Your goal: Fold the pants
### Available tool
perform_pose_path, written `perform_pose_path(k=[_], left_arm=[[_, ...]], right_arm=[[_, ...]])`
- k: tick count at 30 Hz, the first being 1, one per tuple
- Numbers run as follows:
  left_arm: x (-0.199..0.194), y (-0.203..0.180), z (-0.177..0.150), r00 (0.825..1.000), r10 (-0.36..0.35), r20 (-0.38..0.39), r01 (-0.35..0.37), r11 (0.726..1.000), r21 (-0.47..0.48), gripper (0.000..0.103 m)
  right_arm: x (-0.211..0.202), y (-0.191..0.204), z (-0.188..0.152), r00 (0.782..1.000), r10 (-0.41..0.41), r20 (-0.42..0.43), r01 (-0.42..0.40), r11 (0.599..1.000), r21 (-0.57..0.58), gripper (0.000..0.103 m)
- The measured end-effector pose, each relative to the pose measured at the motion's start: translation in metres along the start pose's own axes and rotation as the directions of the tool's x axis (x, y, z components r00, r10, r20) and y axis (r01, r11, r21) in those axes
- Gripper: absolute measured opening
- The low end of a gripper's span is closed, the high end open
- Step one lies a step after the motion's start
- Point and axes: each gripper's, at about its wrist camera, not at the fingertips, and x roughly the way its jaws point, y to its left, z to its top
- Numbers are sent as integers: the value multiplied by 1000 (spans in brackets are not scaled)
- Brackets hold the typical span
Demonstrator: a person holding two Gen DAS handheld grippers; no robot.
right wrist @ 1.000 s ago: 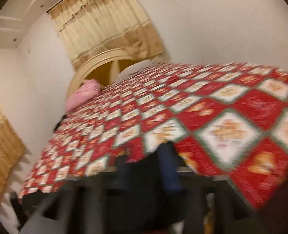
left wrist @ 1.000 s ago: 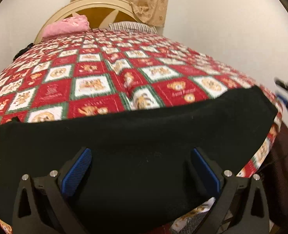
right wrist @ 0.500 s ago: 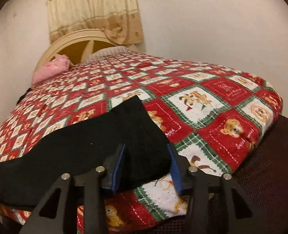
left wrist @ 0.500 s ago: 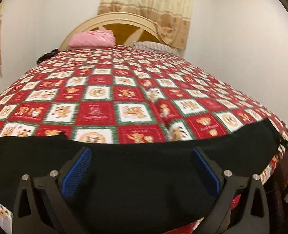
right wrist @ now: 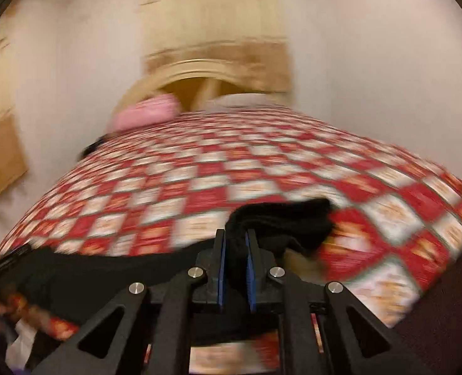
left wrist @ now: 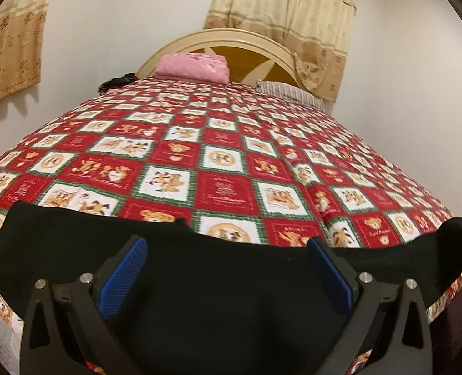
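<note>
1. I see the black pants [left wrist: 231,281] laid across the near edge of the bed [left wrist: 218,156], on the red patchwork quilt, long axis running side to side in front of me rather than toward the headboard [left wrist: 231,40].
2. My left gripper [left wrist: 227,268] hangs directly over the middle stretch of the cloth. Its blue pads [left wrist: 123,273] are spread wide and nothing sits between them; I cannot tell whether they touch the fabric below.
3. My right gripper [right wrist: 234,265] is at the right-hand end of the pants [right wrist: 281,218], where the cloth bunches up into a lifted lump. Its pads are pressed nearly together with black fabric pinched between them.
4. The right view is heavily smeared, so I read the exact hem or corner it grips as uncertain.
5. My judgement: the fold turns on carrying that pinched end leftward along the long axis, over the part lying under the left gripper, which is nearer the fold line and could pin it.
</note>
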Motion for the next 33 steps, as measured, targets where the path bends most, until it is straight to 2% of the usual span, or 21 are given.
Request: perform_pose_path(k=[2,6,10,15,18,20,22,23,25,27,30,31,32,33], left_arm=[[-2,5,0,1000,6,3,-6,1000,-7,103],[-6,18,1,1000,23,18,-23,1000,-11,103],[-6,31,1,998,58,22,-58,998,-14,103],[-1,47,1,995,97,13,-96,995,-13,103],[4,52,1,994,111,10,-111,994,-6,103],[8,54,0,994,109,-2,-109,994,-10,103],[12,55,-1,995,100,-16,-101,995,-12,103],[12,54,-2,995,95,-20,-95,995,-8,103],[12,52,-2,996,89,-20,-89,996,5,103],[10,49,-1,998,67,-15,-67,998,22,103],[7,38,2,999,35,-6,-35,998,54,103],[7,34,2,1000,26,-3,-26,997,67,103],[7,26,4,1000,15,3,-15,996,90,103],[8,19,4,1000,9,9,-9,994,111,103]], right_arm=[[7,48,-2,995,94,-24,-96,991,-91,11],[37,127,-22,966,235,-104,-252,946,-204,11],[73,195,-53,939,304,-161,-340,892,-299,11],[96,243,-88,924,315,-217,-379,834,-401,12],[104,256,-107,920,302,-252,-386,810,-441,20],[99,257,-110,913,328,-242,-406,791,-458,38],[92,257,-111,888,378,-261,-459,763,-456,46],[88,255,-112,866,415,-278,-499,741,-449,49],[81,253,-113,821,473,-319,-571,693,-441,51],[70,245,-105,786,520,-334,-618,675,-403,51],[60,212,-76,687,664,-296,-725,656,-211,51],[59,200,-65,678,685,-266,-732,662,-161,51],[64,194,-57,685,688,-239,-725,676,-131,50],[68,183,-49,709,675,-205,-701,708,-90,47]])
